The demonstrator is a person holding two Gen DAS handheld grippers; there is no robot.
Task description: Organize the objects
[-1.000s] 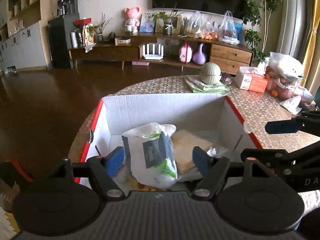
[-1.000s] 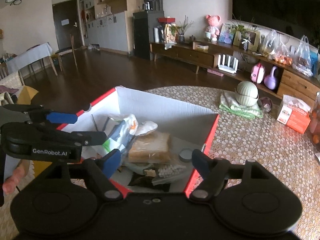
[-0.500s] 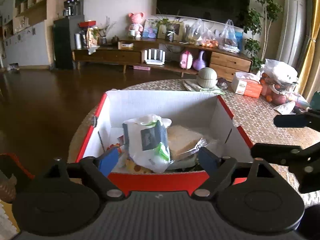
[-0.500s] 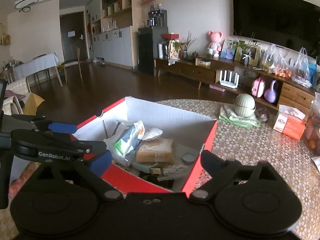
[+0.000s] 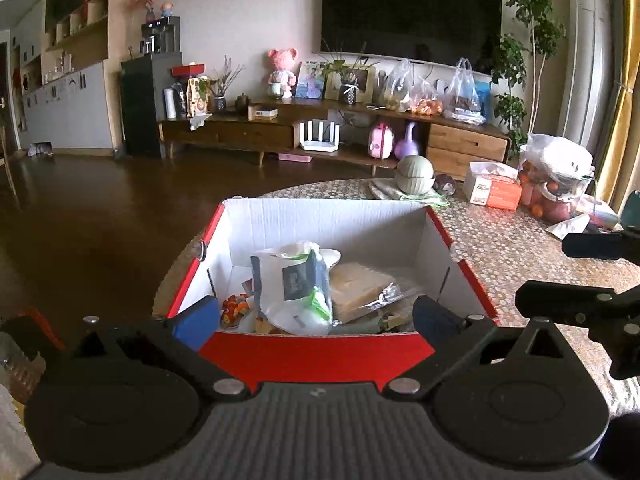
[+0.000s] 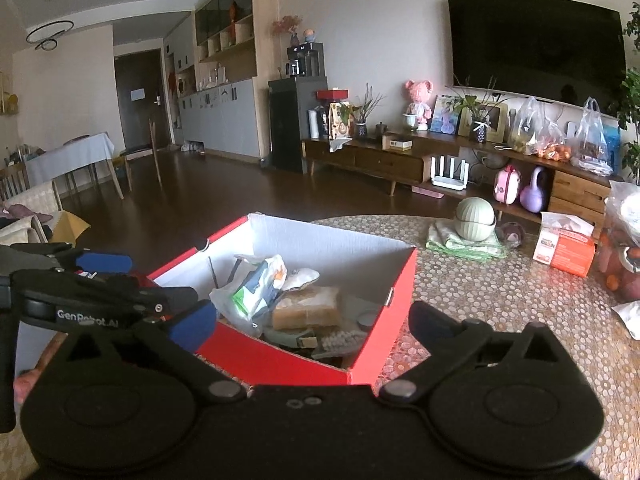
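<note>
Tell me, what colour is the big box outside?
Red outside, white inside; the right wrist view shows it best.

Box: I see the open red-and-white cardboard box (image 5: 328, 350) on the round pebble-patterned table (image 5: 520, 256), just ahead of both grippers.
In the box: a white plastic bag with green print (image 5: 296, 292) stands left of centre; a tan wrapped block (image 5: 360, 290) lies touching its right side.
Behind the box: a ribbed pale-green lidded bowl (image 5: 415, 169) sits on a folded green cloth (image 6: 460, 242).
Right of the bowl: an orange tissue box (image 5: 494, 190), then a clear bag of fruit (image 5: 558, 178) further right.
Beyond the table: a long wooden sideboard (image 6: 384, 160) stands under the black wall-mounted television (image 6: 536, 46).
</note>
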